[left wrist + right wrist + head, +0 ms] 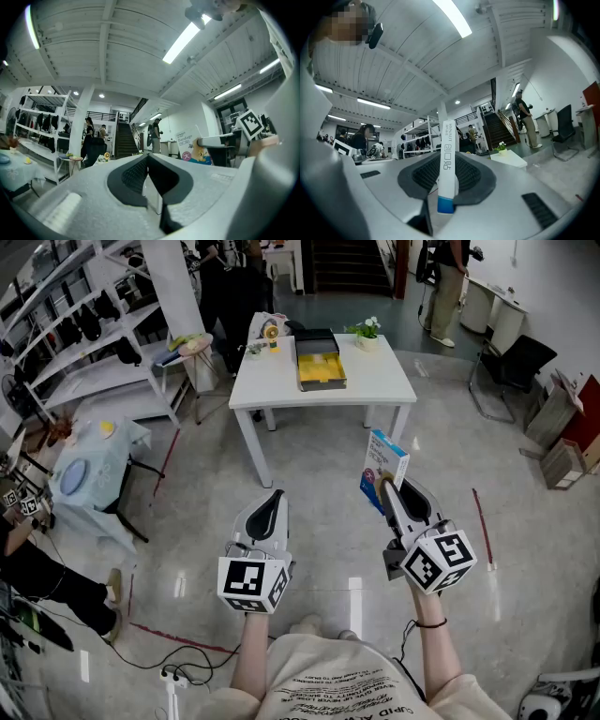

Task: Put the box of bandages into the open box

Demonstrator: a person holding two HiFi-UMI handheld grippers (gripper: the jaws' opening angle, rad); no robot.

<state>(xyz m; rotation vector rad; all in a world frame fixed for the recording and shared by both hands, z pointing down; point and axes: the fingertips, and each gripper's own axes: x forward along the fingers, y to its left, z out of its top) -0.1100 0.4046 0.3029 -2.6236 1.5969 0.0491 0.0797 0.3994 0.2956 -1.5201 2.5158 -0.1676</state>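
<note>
A white and blue box of bandages [383, 468] stands upright between the jaws of my right gripper [386, 489], which is shut on it. In the right gripper view the box [447, 174] shows edge-on, pinched between the dark pads [471, 174]. My left gripper [273, 497] hangs beside it at the same height, shut and empty, its pads [133, 174] meeting. The left gripper view also catches the box [198, 153] off to the right. The open box [320, 360], dark with a yellow inside, lies on the white table [272, 381] well ahead of both grippers.
On the table stand a small potted plant [367, 332] and small items [269, 334] at its far left corner. A round stool [196, 344], white shelves [70, 352] and a blue-covered table [86, 463] are to the left. A black chair [514, 363] is to the right. Cables [150, 664] lie on the floor.
</note>
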